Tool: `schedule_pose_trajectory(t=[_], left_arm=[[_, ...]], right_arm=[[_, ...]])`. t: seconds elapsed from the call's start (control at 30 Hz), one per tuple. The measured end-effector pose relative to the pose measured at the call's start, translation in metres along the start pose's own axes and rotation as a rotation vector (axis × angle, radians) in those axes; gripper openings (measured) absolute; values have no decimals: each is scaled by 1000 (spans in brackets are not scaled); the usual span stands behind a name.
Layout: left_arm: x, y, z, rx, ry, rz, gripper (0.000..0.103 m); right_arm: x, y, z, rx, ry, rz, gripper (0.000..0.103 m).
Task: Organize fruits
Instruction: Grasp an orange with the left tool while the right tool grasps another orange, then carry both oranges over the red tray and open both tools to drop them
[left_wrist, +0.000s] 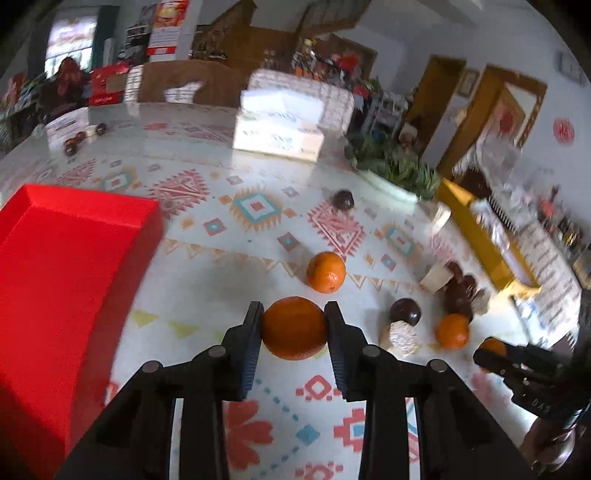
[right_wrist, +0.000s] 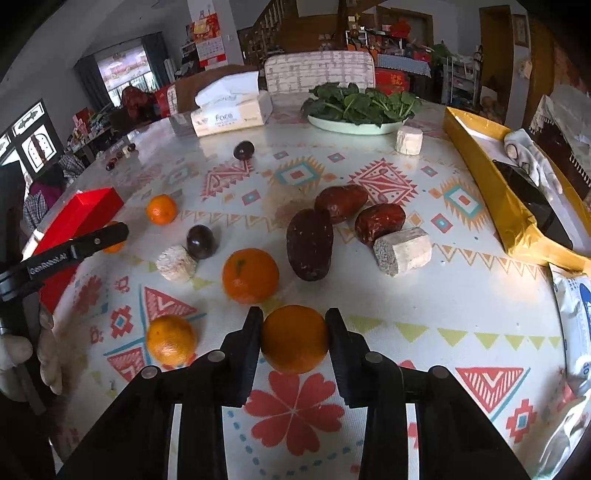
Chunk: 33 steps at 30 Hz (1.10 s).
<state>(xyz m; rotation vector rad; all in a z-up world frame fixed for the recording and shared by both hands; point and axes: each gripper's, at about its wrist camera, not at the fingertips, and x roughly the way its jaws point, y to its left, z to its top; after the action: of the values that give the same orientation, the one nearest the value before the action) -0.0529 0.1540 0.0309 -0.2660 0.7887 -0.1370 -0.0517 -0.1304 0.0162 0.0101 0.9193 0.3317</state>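
My left gripper (left_wrist: 294, 321) is shut on an orange (left_wrist: 294, 328), held above the patterned table beside the red tray (left_wrist: 55, 280). My right gripper (right_wrist: 294, 334) is shut on another orange (right_wrist: 294, 339) near the table's front. Loose oranges lie on the table (right_wrist: 250, 276) (right_wrist: 170, 339) (right_wrist: 161, 209), and one shows in the left wrist view (left_wrist: 326, 272). Dark passion fruits (right_wrist: 200, 241) (right_wrist: 243, 150), large red dates (right_wrist: 309, 249) (right_wrist: 340, 203) (right_wrist: 379, 222) and pale cut chunks (right_wrist: 402, 250) (right_wrist: 176, 264) lie among them. The left gripper also shows in the right wrist view (right_wrist: 110, 234), next to the red tray (right_wrist: 85, 218).
A tissue box (right_wrist: 231, 110) and a plate of greens (right_wrist: 360, 107) stand at the back. A yellow box (right_wrist: 509, 192) with a black object lies at the right edge. A white packet (right_wrist: 574, 321) lies at the near right. Small dates (left_wrist: 74, 142) sit far left.
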Motion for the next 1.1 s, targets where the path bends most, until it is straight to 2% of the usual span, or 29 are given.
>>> schedule_pose_trajectory(t=[0.1, 0.2, 0.3, 0.43, 0.6, 0.8, 0.97, 1.1], left_arm=[[-21, 13, 1, -43, -37, 6, 33], [-46, 32, 5, -80, -85, 43, 33], [-71, 55, 6, -113, -138, 108, 33], [-89, 91, 4, -175, -173, 176, 33], [-96, 137, -5, -263, -176, 231, 33], [-100, 174, -14, -319, -169, 282, 33], [-99, 196, -18, -350, -146, 283, 33], [-100, 205, -20, -359, -152, 272, 33]], right_arm=[[-13, 5, 0, 2, -28, 25, 38], [-27, 22, 4, -31, -56, 50, 38], [-37, 51, 11, -89, -79, 94, 38], [-36, 103, 22, -174, -69, 204, 38], [-14, 177, 38, -263, -19, 357, 38], [23, 260, 54, -363, 33, 460, 38], [63, 310, 54, -414, 97, 474, 38], [81, 328, 50, -437, 126, 457, 38]])
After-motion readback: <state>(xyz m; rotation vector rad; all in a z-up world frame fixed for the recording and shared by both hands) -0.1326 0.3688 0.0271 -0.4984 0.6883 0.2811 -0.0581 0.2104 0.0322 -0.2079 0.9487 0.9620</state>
